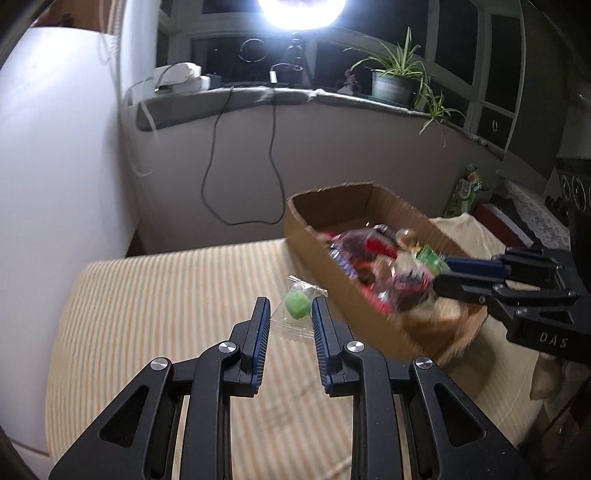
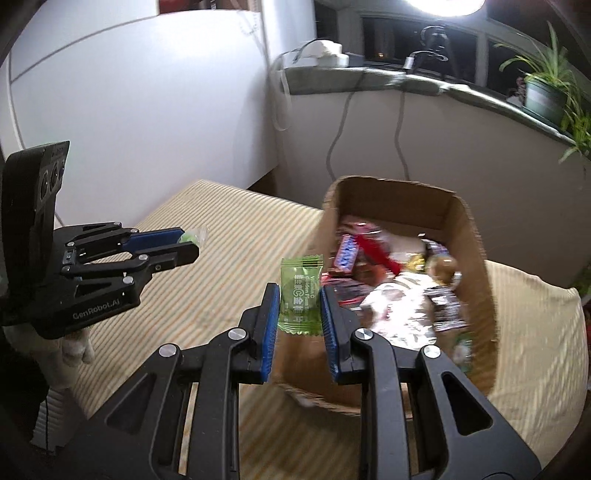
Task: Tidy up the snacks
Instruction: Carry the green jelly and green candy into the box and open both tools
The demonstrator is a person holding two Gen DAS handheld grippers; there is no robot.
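A cardboard box (image 1: 354,295) (image 2: 476,236) full of mixed wrapped snacks stands on a striped cloth table (image 1: 166,314) (image 2: 207,280). My left gripper (image 1: 290,308) is shut on a green candy in a clear wrapper (image 1: 297,304), held just left of the box. It shows in the right wrist view (image 2: 184,243) at the left. My right gripper (image 2: 299,295) is shut on a green snack packet (image 2: 301,295), held upright over the box's near left wall. It shows in the left wrist view (image 1: 443,273) over the box with the packet (image 1: 430,258).
A white wall (image 1: 55,166) stands left of the table. A grey ledge (image 1: 240,99) behind holds cables, a bright lamp (image 1: 301,11) and potted plants (image 1: 395,81). A cream cloth and dark boxes (image 1: 513,218) lie right of the box.
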